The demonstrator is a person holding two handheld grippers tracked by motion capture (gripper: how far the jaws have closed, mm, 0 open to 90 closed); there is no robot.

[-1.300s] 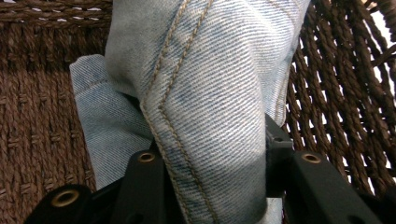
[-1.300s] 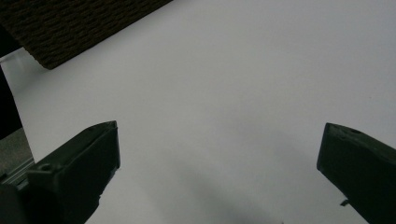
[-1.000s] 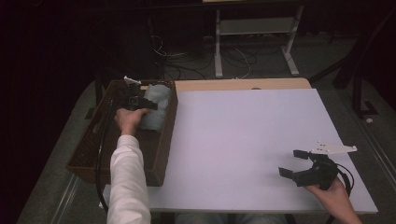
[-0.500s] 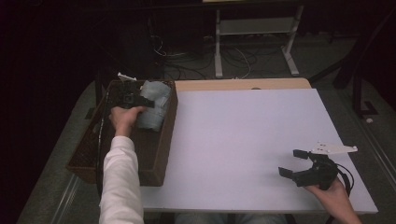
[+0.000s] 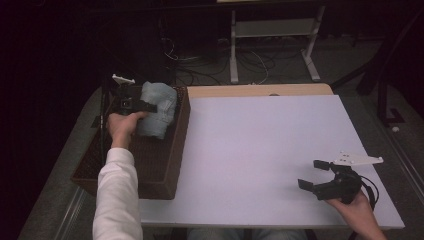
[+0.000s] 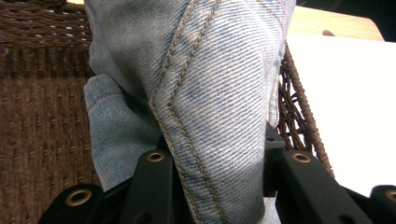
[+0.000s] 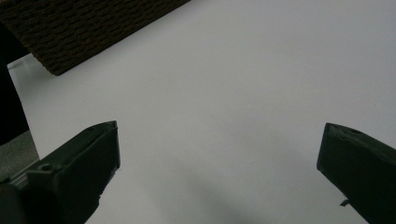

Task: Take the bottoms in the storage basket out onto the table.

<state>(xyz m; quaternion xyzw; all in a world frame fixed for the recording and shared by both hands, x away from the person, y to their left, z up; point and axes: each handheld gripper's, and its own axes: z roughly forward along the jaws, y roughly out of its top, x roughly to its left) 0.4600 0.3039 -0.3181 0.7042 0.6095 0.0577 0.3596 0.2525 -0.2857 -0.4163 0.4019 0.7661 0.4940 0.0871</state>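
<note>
Faded blue denim [image 6: 210,93], tan stitching, bunched & pinched in left tongs [image 5: 145,106]; right tongs [image 5: 314,175] wide open, empty.

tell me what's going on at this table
A person is working with a claw in each hand. The left claw is shut on a piece of light blue denim and holds it above the far end of a brown wicker basket at the left edge of the white table. The denim bunches thickly between its jaws. The right claw sits open and holds nothing, low over the table's near right corner.
</note>
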